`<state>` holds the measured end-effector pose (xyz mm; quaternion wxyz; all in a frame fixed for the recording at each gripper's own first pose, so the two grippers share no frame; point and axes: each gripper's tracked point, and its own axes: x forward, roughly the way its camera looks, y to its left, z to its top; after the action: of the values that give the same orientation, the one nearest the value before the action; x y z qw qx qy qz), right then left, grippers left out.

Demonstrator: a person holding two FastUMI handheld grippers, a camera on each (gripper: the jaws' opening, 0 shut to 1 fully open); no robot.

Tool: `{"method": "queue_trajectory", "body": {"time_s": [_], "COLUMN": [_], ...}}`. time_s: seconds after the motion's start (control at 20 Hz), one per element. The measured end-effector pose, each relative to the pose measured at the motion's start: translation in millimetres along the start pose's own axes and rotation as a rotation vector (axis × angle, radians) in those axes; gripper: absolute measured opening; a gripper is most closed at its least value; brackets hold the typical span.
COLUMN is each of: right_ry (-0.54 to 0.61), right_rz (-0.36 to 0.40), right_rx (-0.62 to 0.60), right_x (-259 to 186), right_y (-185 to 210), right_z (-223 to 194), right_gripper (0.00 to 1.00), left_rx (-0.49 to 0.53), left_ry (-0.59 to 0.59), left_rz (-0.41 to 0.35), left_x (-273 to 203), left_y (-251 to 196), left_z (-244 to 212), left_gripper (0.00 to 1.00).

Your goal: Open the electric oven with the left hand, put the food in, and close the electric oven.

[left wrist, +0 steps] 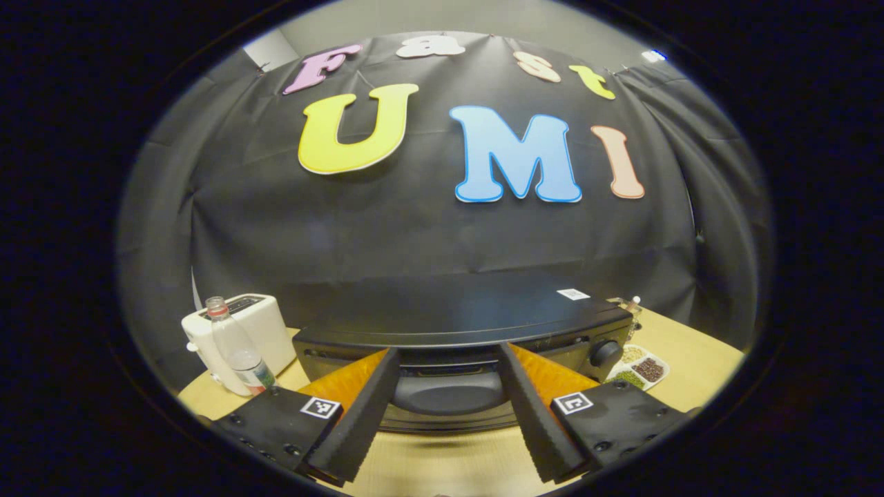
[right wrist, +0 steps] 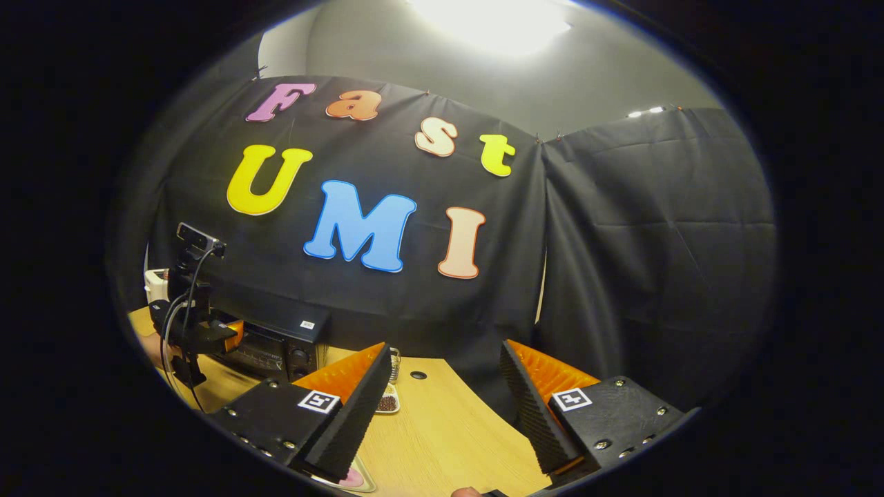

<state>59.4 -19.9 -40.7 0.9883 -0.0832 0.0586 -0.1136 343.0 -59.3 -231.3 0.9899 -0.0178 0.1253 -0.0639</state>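
In the left gripper view the lower part of the electric oven is hidden behind the left gripper, so only part of the door's dark handle shows between the fingers, and whether the door is fully closed cannot be told. The fingers stand wide apart with nothing between them; their tips reach toward the handle, but contact cannot be made out. One oven sits on the wooden table, its long axis running left to right across this view, its front facing the camera, one knob visible at its right end. To its left stand one white toaster and one clear plastic bottle, the bottle in front of the toaster. At the oven's right lies one divided dish of beans, partly cut off by the oven's corner.

In the right gripper view the right gripper is also spread wide and holds nothing, above bare tabletop. The oven appears far left, partly hidden by the other gripper and its cables. A pink item at the bottom edge is cut off and cannot be identified.
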Motion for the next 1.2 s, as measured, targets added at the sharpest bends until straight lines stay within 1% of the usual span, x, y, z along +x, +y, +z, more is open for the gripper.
{"method": "queue_trajectory", "body": {"time_s": [0.05,0.1,0.15,0.2,0.25,0.3,0.35,0.4,0.45,0.5,0.55,0.6,0.7,0.75,0.8,0.85,0.9,0.95,1.0,1.05,1.1,1.15,1.2], "right_ry": [0.006,0.012,0.017,0.020,0.021,0.022,0.024,0.025,0.027,0.028,0.029,0.031,0.039,0.046,0.055,0.064,0.073,0.085,0.098,0.108,0.119,0.128,0.138], "right_rz": [0.005,0.011,0.019,0.027,0.034,0.042,0.051,0.058,0.068,0.076,0.084,0.091,0.102,0.108,0.113,0.118,0.128,0.139,0.146,0.151,0.154,0.157,0.163], "right_rx": [0.009,0.018,0.025,0.029,0.031,0.032,0.033,0.034,0.036,0.038,0.038,0.039,0.044,0.049,0.054,0.062,0.073,0.085,0.096,0.104,0.110,0.116,0.120], "right_x": [0,0,0,0,0,0,1,0,0,0,-1,-1,-1,-1,0,1,1,1,1,1,1,1,0], "right_y": [-1,-1,-1,-1,-2,-2,-1,-1,-2,-1,-2,-3,-3,-4,-3,-3,-1,2,2,2,2,3,3], "right_z": [-2,-4,-6,-7,-9,-10,-11,-12,-13,-13,-15,-16,-18,-21,-23,-26,-27,-31,-33,-37,-39,-41,-43], "right_gripper": [0.96,0.96,0.96,0.96,0.96,0.96,0.96,0.96,0.96,0.96,0.96,0.96,0.96,0.96,0.96,0.96,0.96,0.96,0.96,0.96,0.96,0.96,0.96], "left_rx": [0.005,0.006,0.004,0.003,0.004,0.005,0.004,0.002,0.002,0.004,0.004,-0.003,-0.022,-0.026,-0.023,-0.013,0.001,0.014,0.021,0.022,0.020,0.021,0.023], "left_ry": [-0.006,0.003,0.002,0.011,0.014,0.026,0.032,0.044,0.054,0.062,0.071,0.081,0.104,0.109,0.116,0.127,0.135,0.148,0.159,0.181,0.186,0.206,0.221], "left_rz": [0.001,0.003,0.005,0.007,0.011,0.014,0.015,0.017,0.018,0.019,0.020,0.023,0.028,0.030,0.031,0.030,0.028,0.024,0.022,0.021,0.023,0.025,0.027], "left_x": [-6,-12,-17,-23,-29,-36,-40,-47,-52,-56,-61,-63,-71,-76,-78,-81,-83,-85,-86,-90,-92,-94,-95], "left_y": [-1,-2,-2,-3,-4,-5,-4,-5,-5,-7,-7,-7,-8,-8,-10,-10,-11,-13,-14,-14,-14,-15,-16], "left_z": [0,-6,-8,-13,-17,-22,-26,-33,-39,-45,-50,-56,-68,-72,-79,-85,-91,-98,-105,-115,-121,-129,-138], "left_gripper": [0.92,1.00,0.96,0.96,1.00,0.96,1.00,1.00,0.96,0.96,1.00,0.96,0.96,1.00,0.97,0.96,1.00,1.00,0.96,1.00,1.00,0.97,1.00]}}
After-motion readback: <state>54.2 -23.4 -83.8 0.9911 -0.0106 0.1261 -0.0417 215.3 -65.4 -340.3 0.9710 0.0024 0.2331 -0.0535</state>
